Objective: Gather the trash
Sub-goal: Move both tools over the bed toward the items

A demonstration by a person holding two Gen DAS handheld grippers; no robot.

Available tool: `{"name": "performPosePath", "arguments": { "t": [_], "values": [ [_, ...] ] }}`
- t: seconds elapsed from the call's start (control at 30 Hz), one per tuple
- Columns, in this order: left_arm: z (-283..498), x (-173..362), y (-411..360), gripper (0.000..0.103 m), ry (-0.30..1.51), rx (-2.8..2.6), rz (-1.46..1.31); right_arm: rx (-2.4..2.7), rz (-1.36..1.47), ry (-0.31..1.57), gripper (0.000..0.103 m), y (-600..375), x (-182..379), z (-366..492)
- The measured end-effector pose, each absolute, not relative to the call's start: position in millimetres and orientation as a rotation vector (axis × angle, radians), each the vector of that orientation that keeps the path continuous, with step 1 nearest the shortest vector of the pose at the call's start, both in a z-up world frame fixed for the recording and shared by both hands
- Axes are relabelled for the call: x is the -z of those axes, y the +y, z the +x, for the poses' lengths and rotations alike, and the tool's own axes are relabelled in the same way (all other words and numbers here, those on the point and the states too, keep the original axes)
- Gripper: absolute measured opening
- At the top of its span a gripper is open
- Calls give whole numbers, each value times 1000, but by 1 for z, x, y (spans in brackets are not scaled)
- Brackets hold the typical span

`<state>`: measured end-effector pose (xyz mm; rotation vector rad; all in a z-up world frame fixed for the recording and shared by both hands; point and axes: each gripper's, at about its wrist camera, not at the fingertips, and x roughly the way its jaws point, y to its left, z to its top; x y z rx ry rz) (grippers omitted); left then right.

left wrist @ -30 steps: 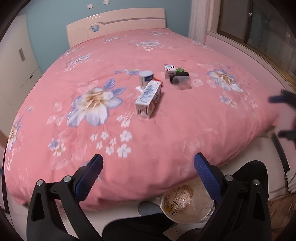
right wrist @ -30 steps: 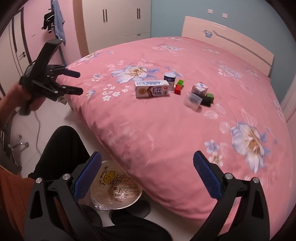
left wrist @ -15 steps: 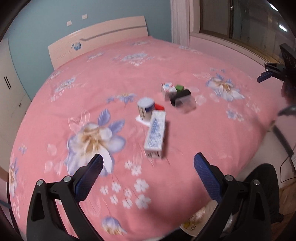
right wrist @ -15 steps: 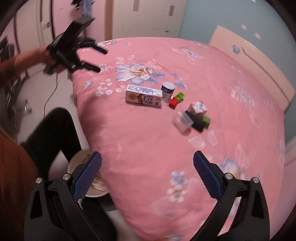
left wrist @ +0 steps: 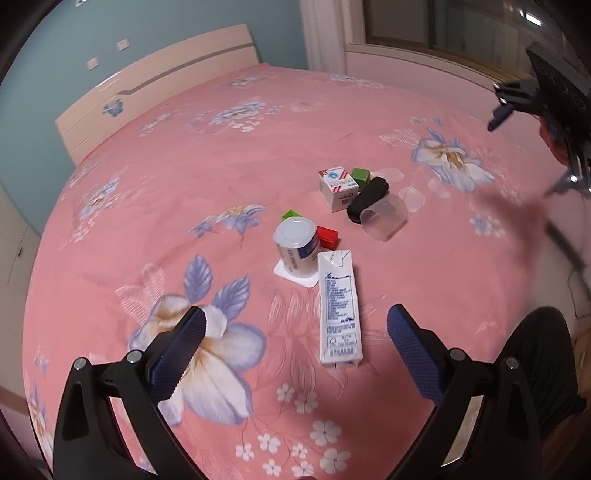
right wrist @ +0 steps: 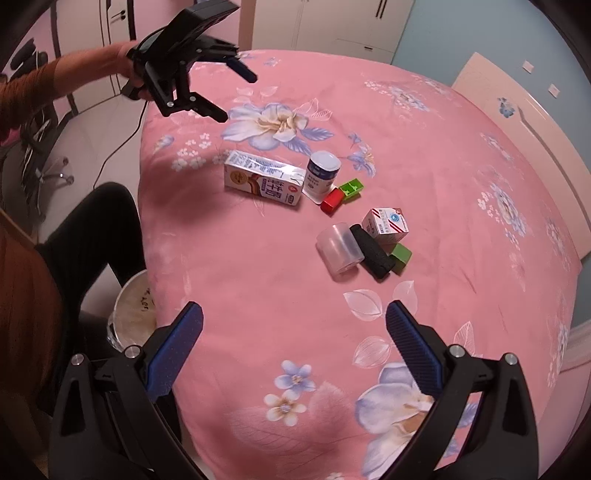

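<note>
A long milk carton (left wrist: 339, 306) lies on the pink bed, also in the right wrist view (right wrist: 263, 178). Beside it stands a white yogurt cup (left wrist: 296, 245) (right wrist: 322, 172). Further off lie a small white box (left wrist: 338, 183) (right wrist: 386, 224), a clear plastic cup on its side (left wrist: 383, 218) (right wrist: 339, 249), a black roll (left wrist: 368, 199) (right wrist: 372, 252), and red (left wrist: 328, 236) and green (left wrist: 360, 177) blocks. My left gripper (left wrist: 295, 326) is open and empty just short of the carton. My right gripper (right wrist: 294, 323) is open and empty over the bed's near part.
A bin lined with a bag (right wrist: 135, 308) stands on the floor by the bed edge, next to the person's black-clad leg (right wrist: 96, 225). The headboard (left wrist: 155, 88) and white wardrobes (right wrist: 321, 22) lie beyond. A chair base (right wrist: 40, 147) stands on the floor.
Both grippers have moved forward and up over the bed. The left one has come close to the milk carton. The bin has dropped out of the left wrist view.
</note>
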<state>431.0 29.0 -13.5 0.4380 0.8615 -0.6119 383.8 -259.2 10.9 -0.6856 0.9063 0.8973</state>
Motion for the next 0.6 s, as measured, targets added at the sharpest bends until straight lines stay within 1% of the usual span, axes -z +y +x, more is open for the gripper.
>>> {"name": "performPosePath", "arguments": {
  "t": [0.3, 0.6],
  "values": [
    [456, 51, 2, 100, 1015, 739, 497, -929, -698, 963, 98, -251, 18, 429],
    [464, 74, -24, 100, 1093, 869, 608, -971, -724, 1014, 98, -229, 41, 478]
  ]
}}
